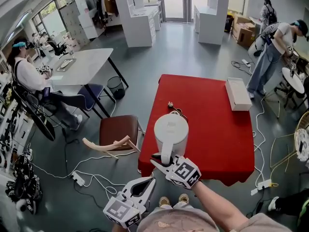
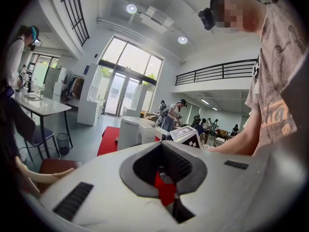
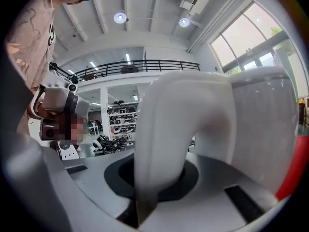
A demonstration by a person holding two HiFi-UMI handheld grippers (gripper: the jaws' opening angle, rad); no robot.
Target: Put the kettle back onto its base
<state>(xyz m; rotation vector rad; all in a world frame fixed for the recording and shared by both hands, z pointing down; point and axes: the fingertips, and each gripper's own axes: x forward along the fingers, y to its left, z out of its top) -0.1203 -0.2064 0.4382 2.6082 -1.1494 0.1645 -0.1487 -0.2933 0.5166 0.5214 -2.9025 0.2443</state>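
Note:
A white kettle [image 1: 171,130] stands upright near the front edge of the red table [image 1: 217,139]. My right gripper [image 1: 162,158] is shut on the kettle's handle [image 3: 164,139], which fills the right gripper view between the jaws. The kettle's underside is hidden, so I cannot tell whether it rests on its base. A cord with a plug [image 1: 171,104] lies on the cloth just behind it. My left gripper [image 1: 146,182] hangs off the table's front left corner, jaws together and empty. In the left gripper view the kettle [image 2: 129,132] shows ahead beyond the left gripper [image 2: 166,187].
A long white box [image 1: 238,94] lies at the table's right edge. A brown chair [image 1: 119,130] stands left of the table, with cables and a power strip [image 1: 77,179] on the floor. A white desk [image 1: 84,64] and several people are further off.

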